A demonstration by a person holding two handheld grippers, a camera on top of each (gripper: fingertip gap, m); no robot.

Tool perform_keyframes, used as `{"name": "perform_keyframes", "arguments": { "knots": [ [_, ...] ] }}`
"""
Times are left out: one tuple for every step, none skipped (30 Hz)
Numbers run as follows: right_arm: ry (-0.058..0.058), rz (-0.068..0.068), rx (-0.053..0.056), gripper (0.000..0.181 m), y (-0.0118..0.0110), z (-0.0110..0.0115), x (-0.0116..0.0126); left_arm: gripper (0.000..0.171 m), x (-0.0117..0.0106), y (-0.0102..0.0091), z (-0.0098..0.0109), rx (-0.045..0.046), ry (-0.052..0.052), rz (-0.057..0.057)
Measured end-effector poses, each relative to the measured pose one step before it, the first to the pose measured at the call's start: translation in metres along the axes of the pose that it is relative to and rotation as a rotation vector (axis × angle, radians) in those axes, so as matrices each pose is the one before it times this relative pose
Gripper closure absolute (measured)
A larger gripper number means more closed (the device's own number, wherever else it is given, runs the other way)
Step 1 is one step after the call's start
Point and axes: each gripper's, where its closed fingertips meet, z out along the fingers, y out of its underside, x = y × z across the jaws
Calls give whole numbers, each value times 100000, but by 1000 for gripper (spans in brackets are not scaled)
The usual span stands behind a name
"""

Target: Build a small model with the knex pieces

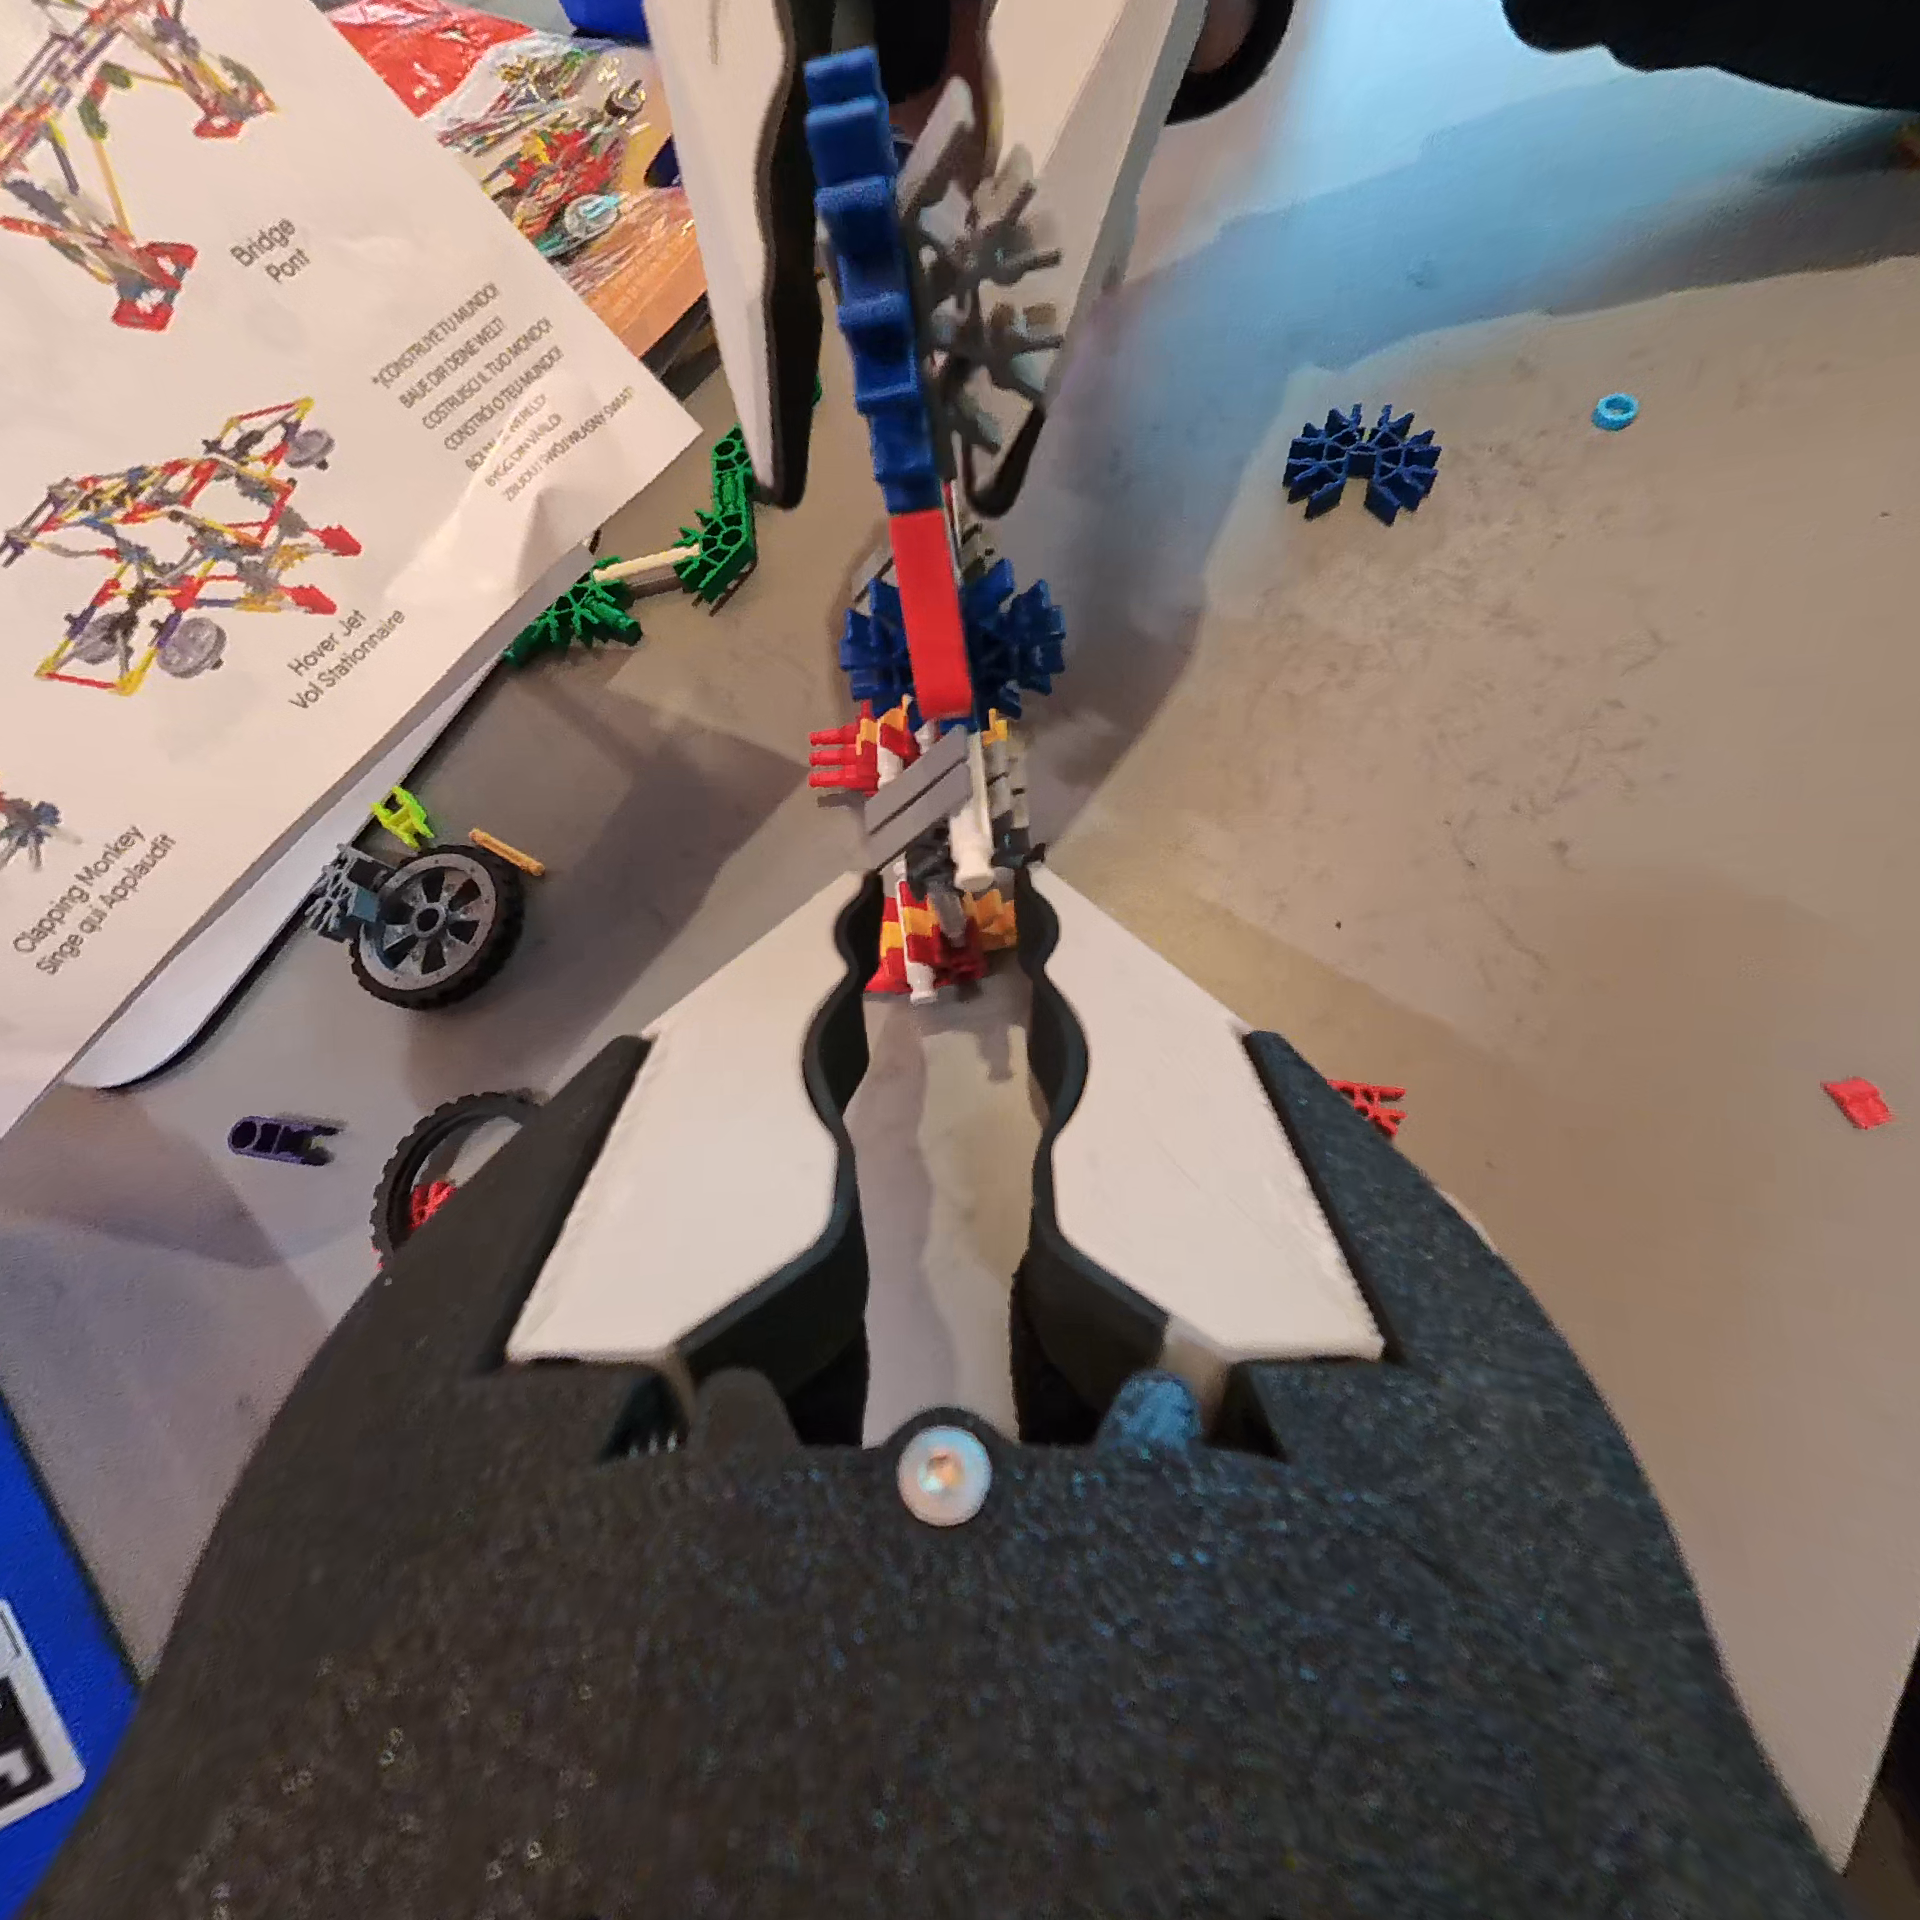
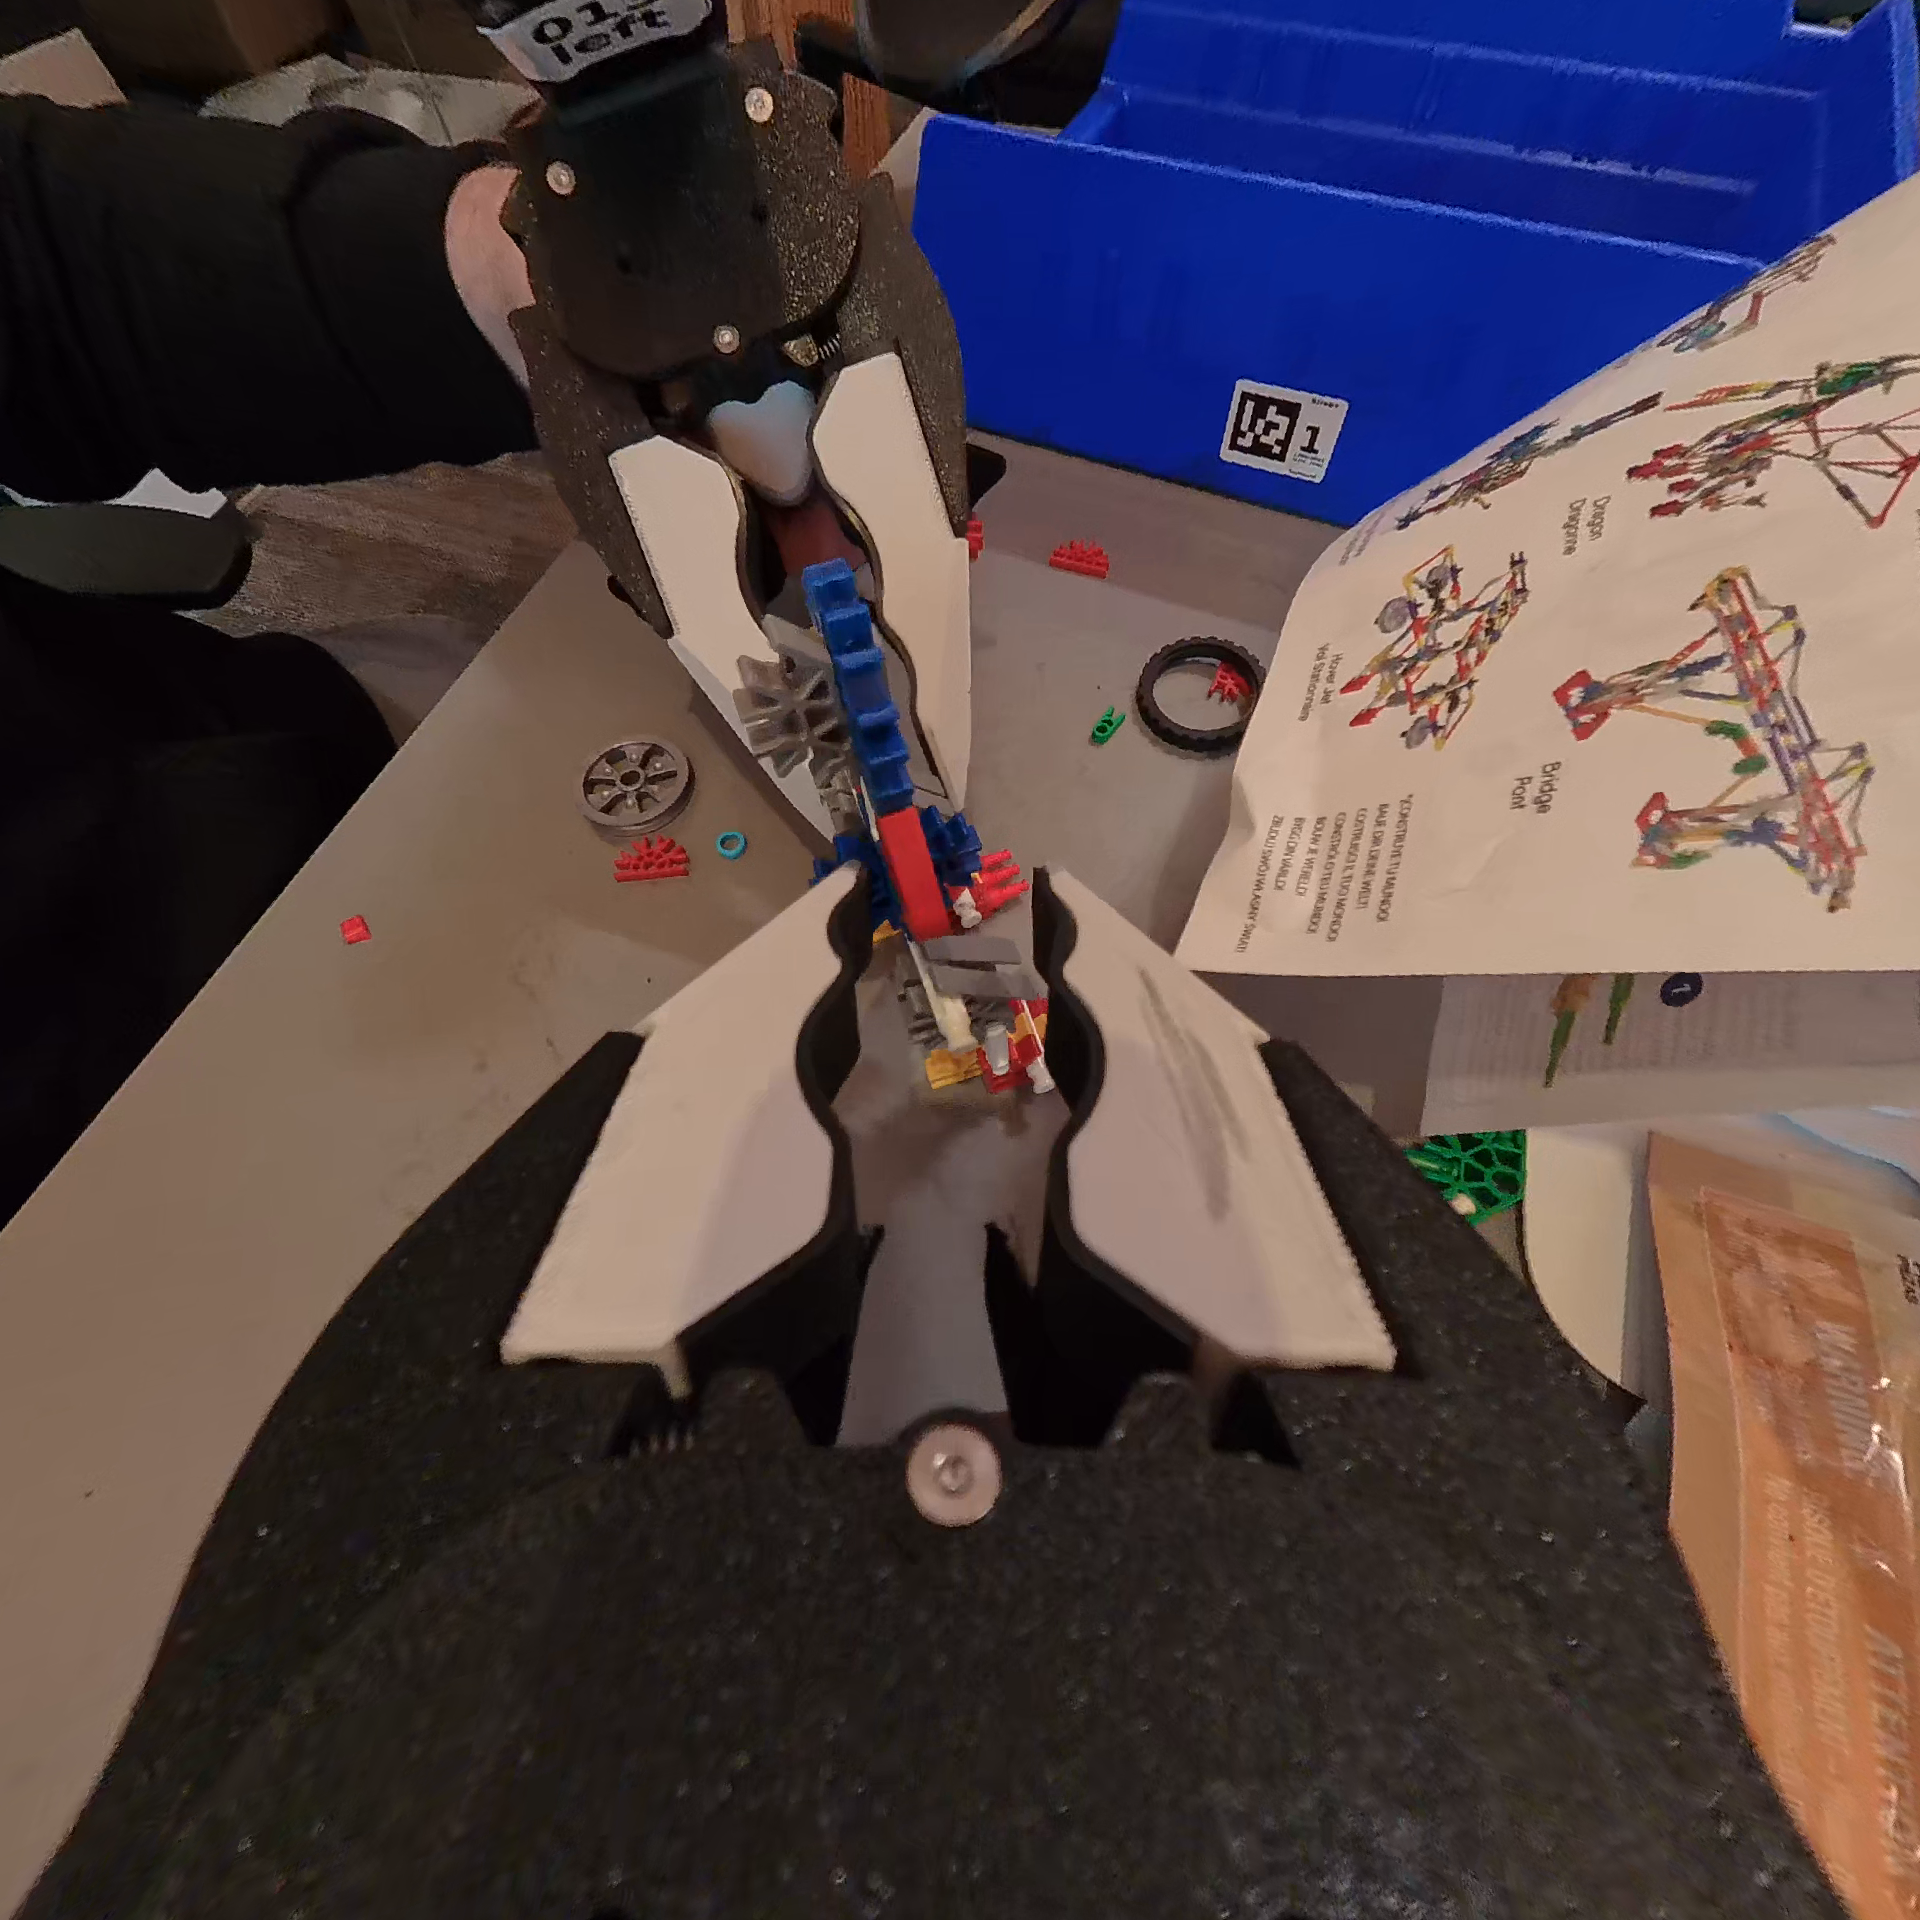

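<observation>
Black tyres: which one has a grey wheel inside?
The black rubber tyre by the white instruction sheet; the other black tyre holds only a small red piece.

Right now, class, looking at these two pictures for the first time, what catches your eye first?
A multicoloured plastic rod-and-connector toy model sits mid-frame, gripped from opposite ends by the left tongs and the right tongs above a grey table. A white printed instruction sheet with colourful build pictures lies to one side, with a black-tyred grey toy wheel at its edge. A large blue plastic bin stands behind the sheet.
</observation>
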Motion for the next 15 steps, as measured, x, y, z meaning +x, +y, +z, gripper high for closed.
{"name": "perform_keyframes", "arguments": {
  "knots": [
    [519,30,-811,152,128,115,78,149,146,-33,57,-69,302,9],
    [512,-34,-682,152,98,46,66,149,164,0,37,-163,301,3],
    [196,-100,-268,151,-4,-47,14,148,105,4,2,-28,-24,70],
    [-200,-52,139,151,-91,-141,-36,147,147,125,-74,-618,392,362],
    [-408,-139,553,151,-159,-250,-78,143,94,204,-187,-711,419,585],
    [-453,-278,745,151,-208,-357,-97,141,-60,82,-331,366,-284,-114],
    [99,-223,517,150,-180,-472,14,141,-206,20,-470,1076,-686,-1154],
    [1045,57,675,150,-238,-623,199,140,-211,-27,-605,1327,-877,-1136],
    [1656,440,1274,150,-357,-789,313,140,-255,-30,-718,1420,-1524,-682],
    [2129,742,1527,150,-470,-919,385,139,-340,-26,-775,1368,-2421,-295],
    [3678,733,1185,150,-532,-1019,596,138,-305,36,-818,988,-2505,-288],
    [6177,461,654,150,-580,-1114,919,137,-229,55,-876,945,-2221,-154],
    [6684,147,322,150,-625,-1158,934,137,-202,-22,-923,1554,-2540,87],
    [5262,-140,79,150,-654,-1138,641,137,-117,18,-925,1447,-2139,126],
    [5285,-297,-841,150,-536,-1031,595,137,-10,106,-861,1029,-1587,242]
  ]
}}
